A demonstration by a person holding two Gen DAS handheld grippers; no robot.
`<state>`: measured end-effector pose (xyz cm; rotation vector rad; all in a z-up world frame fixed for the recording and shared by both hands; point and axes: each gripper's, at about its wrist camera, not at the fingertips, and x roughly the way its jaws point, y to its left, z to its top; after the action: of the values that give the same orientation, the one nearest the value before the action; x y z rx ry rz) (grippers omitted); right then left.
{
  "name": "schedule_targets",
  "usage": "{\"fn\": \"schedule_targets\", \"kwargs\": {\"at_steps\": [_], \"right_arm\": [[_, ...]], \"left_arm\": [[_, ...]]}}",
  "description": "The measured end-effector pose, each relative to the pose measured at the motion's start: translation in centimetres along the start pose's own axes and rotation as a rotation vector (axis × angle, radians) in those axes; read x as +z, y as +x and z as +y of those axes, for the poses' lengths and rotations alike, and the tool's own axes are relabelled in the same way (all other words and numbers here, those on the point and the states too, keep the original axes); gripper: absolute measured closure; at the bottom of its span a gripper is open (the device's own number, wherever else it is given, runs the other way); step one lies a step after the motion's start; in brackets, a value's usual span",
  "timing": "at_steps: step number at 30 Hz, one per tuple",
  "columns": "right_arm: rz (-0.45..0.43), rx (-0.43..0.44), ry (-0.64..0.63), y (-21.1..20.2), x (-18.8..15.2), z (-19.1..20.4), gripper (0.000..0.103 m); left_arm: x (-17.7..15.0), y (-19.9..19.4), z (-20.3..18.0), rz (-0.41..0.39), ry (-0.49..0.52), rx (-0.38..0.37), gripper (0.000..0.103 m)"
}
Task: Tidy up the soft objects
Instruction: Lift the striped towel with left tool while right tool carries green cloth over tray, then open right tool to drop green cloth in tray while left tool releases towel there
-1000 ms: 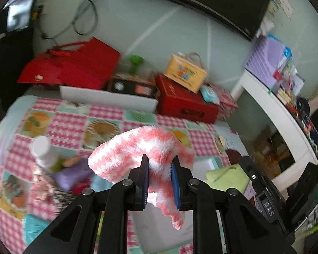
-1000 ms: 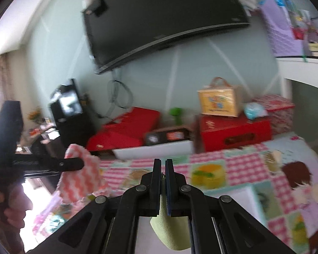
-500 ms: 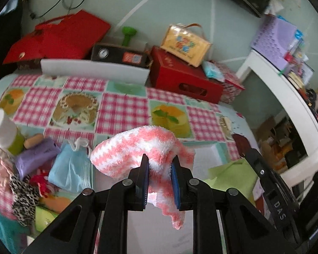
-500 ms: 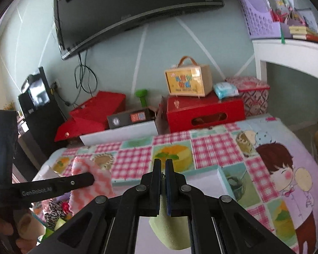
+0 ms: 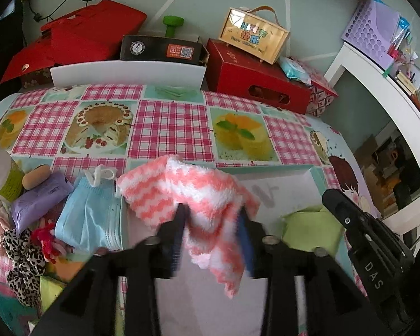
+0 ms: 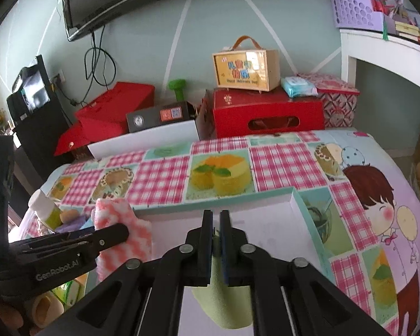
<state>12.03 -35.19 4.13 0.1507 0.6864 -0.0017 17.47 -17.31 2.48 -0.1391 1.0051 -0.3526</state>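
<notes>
A fluffy pink-and-white sock [image 5: 198, 196] hangs between the fingers of my left gripper [image 5: 211, 232], whose jaws stand wider apart and look blurred; the sock still drapes over them, above a white shallow box [image 5: 299, 179]. It also shows in the right wrist view [image 6: 120, 224]. My right gripper [image 6: 216, 238] is shut on a light green soft cloth [image 6: 224, 302], held over the same box [image 6: 299, 207]. The green cloth also shows in the left wrist view [image 5: 310, 229].
A pile of soft items lies left of the box: a blue face mask [image 5: 89, 215], a purple pack [image 5: 39, 198], a leopard scrunchie [image 5: 22, 263] and a white-capped bottle [image 5: 0, 168]. Red boxes [image 5: 254, 81] and a yellow case [image 5: 254, 35] stand behind the table.
Both grippers have come down towards the white box. The left gripper's jaws have spread apart around the pink sock.
</notes>
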Motion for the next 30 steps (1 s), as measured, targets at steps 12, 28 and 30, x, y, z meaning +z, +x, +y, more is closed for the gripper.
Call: {"fn": "schedule_targets", "kwargs": {"at_steps": [12, 28, 30], "right_arm": [[0.042, -0.038, -0.019, -0.5, -0.2, 0.1, 0.095], [0.146, -0.126, -0.014, 0.8, -1.0, -0.8, 0.044], [0.156, -0.139, -0.019, 1.0, -1.0, -0.7, 0.035]], "left_arm": [[0.0, -0.8, 0.4, -0.008, -0.007, 0.051, 0.050], [-0.3, 0.1, 1.0, 0.008, 0.003, 0.162, 0.022], [-0.4, 0.3, 1.1, 0.012, 0.003, 0.172, 0.018]]}}
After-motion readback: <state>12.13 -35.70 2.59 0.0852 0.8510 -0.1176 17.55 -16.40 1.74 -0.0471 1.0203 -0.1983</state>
